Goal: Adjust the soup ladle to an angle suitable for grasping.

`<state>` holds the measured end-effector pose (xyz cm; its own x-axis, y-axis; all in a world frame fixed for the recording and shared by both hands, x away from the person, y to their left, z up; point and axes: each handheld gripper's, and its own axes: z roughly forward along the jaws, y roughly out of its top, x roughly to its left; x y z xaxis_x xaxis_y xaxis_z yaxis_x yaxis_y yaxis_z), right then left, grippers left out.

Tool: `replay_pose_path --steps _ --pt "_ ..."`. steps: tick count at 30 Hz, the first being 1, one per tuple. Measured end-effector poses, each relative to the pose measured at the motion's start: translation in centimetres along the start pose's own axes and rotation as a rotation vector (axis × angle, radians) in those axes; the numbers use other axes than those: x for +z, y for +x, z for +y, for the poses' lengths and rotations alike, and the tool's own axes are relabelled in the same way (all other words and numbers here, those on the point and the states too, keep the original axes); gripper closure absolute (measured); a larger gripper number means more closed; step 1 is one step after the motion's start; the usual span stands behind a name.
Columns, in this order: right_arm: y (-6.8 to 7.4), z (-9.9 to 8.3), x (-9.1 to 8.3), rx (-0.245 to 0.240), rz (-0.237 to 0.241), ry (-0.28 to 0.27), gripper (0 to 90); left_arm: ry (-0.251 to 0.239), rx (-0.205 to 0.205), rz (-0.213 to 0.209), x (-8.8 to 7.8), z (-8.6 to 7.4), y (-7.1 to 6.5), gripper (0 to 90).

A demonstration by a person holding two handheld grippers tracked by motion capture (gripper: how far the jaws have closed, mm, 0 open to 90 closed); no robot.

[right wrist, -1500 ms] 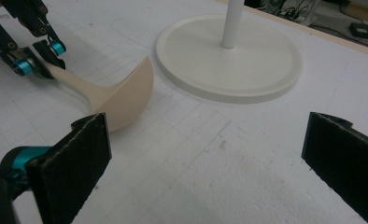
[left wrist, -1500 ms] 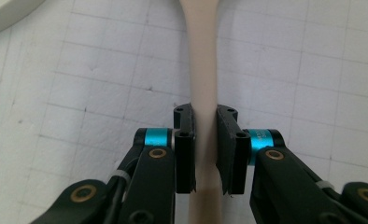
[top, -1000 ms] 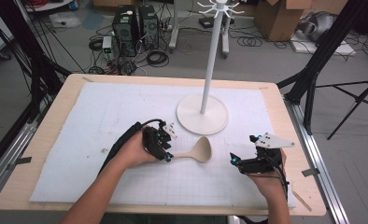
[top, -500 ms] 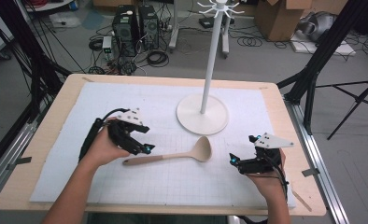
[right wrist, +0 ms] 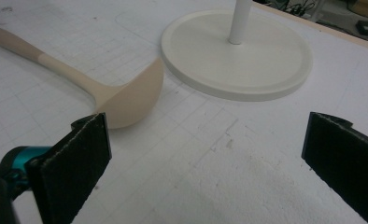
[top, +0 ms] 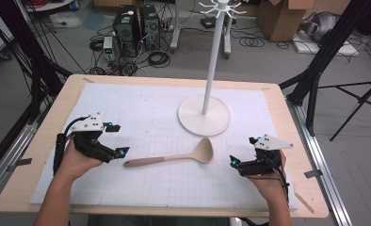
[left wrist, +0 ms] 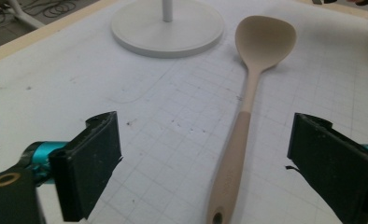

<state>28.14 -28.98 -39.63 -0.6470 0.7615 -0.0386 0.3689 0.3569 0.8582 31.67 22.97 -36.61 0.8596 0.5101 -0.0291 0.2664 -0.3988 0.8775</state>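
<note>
A beige ladle (top: 174, 156) lies flat on the white gridded mat (top: 141, 113), its bowl to the right and its handle end to the left. My left gripper (top: 117, 140) sits just left of the handle end, open and empty; in the left gripper view the ladle (left wrist: 247, 93) runs away between the wide jaws. My right gripper (top: 234, 163) rests right of the bowl, open and empty. The right gripper view has the ladle's bowl (right wrist: 130, 100) just beyond the left jaw.
A white rack with a round base (top: 204, 115) and a tall pole topped by hooks stands behind the ladle. The base (left wrist: 168, 29) (right wrist: 238, 58) lies close ahead in both gripper views. The wooden table edge (top: 42, 141) frames the mat.
My left gripper let go of the ladle's handle and drew back to the left, opening. The ladle now lies free on the mat. The right gripper stayed put.
</note>
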Motion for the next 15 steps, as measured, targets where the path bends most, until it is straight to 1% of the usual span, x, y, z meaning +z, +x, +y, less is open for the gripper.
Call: replay_pose_path --steps 2,4,5,6,10,13,15 --pt "0.0 0.0 0.1 -0.003 -0.001 0.0 0.1 -0.002 -0.013 0.022 -0.5 -0.2 0.4 7.0" --pt "0.0 0.0 0.1 -0.003 0.001 0.001 0.1 -0.036 -0.024 0.035 -1.1 -0.2 0.5 5.0" --pt "0.0 -0.1 0.1 -0.004 0.001 0.001 0.1 -0.054 -0.029 0.037 -1.4 -0.3 0.5 4.2" --pt "0.0 0.0 0.1 -0.001 0.003 0.002 0.1 -0.062 -0.032 0.039 -1.5 -0.3 0.5 2.4" --pt "-0.1 0.0 0.2 -0.005 0.007 -0.001 0.1 -0.081 -0.032 0.039 -2.0 -0.5 0.7 1.7" --pt "-0.1 0.0 0.3 0.0 0.01 -0.005 0.1 -0.091 -0.032 0.041 -2.2 -0.6 0.9 1.7" --pt "-0.1 0.0 0.3 0.001 0.01 -0.005 0.1 -0.094 -0.037 0.054 -2.4 -0.6 1.0 1.7"
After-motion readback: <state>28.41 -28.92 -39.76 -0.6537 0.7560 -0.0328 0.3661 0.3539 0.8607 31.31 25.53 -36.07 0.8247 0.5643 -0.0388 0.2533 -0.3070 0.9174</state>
